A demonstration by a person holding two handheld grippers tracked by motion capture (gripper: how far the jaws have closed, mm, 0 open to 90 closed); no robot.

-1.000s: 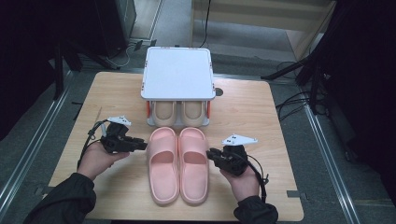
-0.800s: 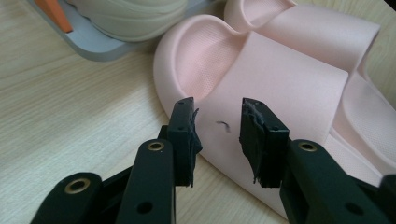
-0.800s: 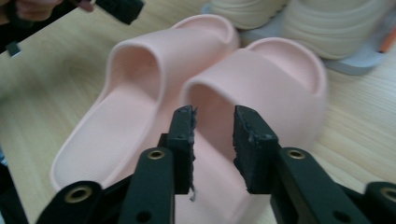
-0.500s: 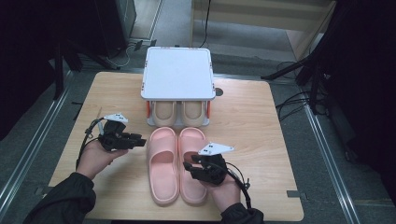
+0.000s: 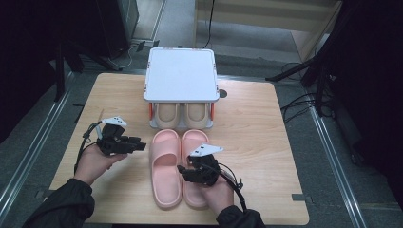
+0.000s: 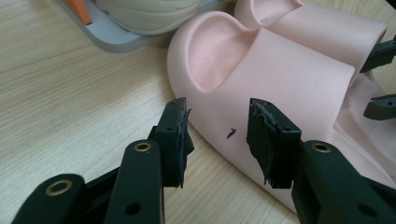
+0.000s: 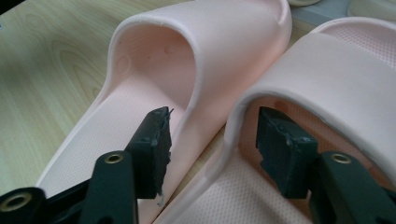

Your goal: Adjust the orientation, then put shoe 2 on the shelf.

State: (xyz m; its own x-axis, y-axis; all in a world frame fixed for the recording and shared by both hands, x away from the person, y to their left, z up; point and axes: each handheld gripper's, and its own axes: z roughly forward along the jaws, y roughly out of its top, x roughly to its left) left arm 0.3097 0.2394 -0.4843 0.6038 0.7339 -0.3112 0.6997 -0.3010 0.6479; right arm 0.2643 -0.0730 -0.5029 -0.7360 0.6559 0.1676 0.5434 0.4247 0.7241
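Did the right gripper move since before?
Yes. The right gripper slid in from the slippers' right side and now sits over the pink slippers, jaws just opening astride their two inner edges.

Two black jaws of the left gripper (image 6: 218, 140) stand apart, having just been opening, with nothing pressed between them. Just beyond them lies a pink slipper (image 6: 275, 79) on a light wooden table (image 6: 70, 93). The other gripper's jaw tips (image 6: 379, 79) show at the right edge.
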